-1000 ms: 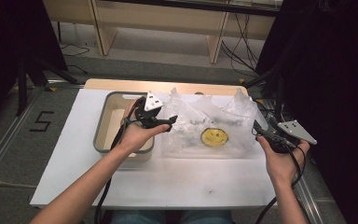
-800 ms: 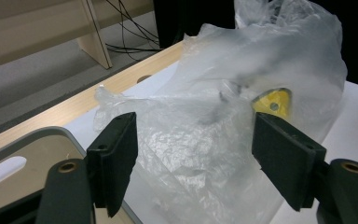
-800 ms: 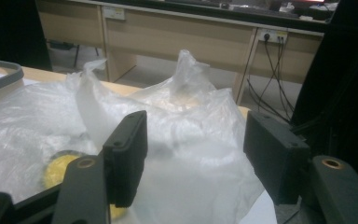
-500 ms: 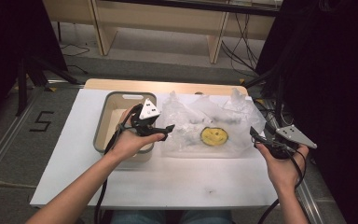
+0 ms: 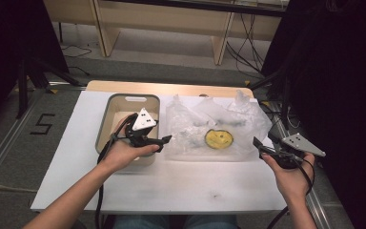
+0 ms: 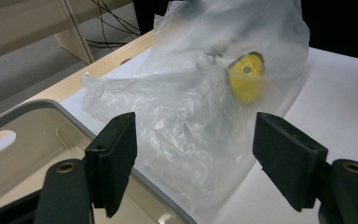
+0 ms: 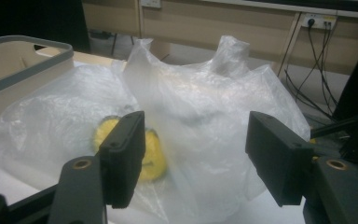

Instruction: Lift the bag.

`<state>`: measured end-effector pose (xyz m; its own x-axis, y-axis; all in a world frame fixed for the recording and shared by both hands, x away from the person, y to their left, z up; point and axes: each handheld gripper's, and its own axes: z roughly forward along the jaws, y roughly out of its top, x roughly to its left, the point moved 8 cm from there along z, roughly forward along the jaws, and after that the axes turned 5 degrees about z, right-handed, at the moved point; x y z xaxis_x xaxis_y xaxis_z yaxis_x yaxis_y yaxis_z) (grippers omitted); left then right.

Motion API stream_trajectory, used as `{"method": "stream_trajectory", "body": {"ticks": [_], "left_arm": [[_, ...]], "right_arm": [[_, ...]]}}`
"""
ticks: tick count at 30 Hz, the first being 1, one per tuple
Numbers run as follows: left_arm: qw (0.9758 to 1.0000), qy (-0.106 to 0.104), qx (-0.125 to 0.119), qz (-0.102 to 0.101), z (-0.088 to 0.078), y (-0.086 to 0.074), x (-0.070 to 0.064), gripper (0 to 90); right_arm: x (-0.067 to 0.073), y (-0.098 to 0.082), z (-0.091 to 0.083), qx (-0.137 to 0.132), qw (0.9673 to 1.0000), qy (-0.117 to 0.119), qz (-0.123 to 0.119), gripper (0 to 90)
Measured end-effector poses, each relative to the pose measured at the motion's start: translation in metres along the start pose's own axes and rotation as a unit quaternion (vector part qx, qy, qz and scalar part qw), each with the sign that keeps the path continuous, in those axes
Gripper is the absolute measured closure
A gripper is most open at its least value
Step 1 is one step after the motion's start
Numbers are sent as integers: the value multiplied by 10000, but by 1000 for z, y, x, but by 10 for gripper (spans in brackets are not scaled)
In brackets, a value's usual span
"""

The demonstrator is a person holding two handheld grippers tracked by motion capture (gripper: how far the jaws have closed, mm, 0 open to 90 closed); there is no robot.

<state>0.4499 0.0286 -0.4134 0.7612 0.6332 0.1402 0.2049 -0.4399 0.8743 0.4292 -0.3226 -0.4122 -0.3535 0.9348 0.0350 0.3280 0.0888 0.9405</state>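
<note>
The crumpled clear plastic bag (image 5: 214, 126) lies at the centre of the high view on the white table (image 5: 171, 186), just right of the beige rectangular bin (image 5: 104, 129). Inside it sits a yellow round disc (image 5: 218, 138).

The film is judged thin, light, limp and slippery; pinch a raised fold near the rim, not the flat sheet.

Left gripper (image 5: 164, 140) and right gripper (image 5: 256, 142) both stand with jaws spread, holding nothing, one at each side of the bag.

The left gripper view reveals the disc's centre hole (image 6: 246, 69); the right gripper view reveals the bag's upright peaks (image 7: 233, 51).
</note>
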Motion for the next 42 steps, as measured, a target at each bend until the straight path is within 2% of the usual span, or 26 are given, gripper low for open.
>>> {"method": "stream_trajectory", "body": {"ticks": [4,12,23,33,42], "left_arm": [[9999,-73,25,66,-6,-5,-2,300],[9994,-239,64,227,-18,-18,-8,297],[9990,-390,34,227,-31,-42,-14,296],[9991,-328,-57,268,-44,-59,-13,283],[9996,-224,-54,181,-53,-78,-12,281]], "right_arm": [[2,-4,-3,35,9999,142,83,380],[5,-14,-9,133,9995,286,82,372],[11,-35,-17,262,9985,468,96,364],[14,-51,-23,339,9975,596,153,364],[17,-62,-27,358,9968,659,259,364]]}}
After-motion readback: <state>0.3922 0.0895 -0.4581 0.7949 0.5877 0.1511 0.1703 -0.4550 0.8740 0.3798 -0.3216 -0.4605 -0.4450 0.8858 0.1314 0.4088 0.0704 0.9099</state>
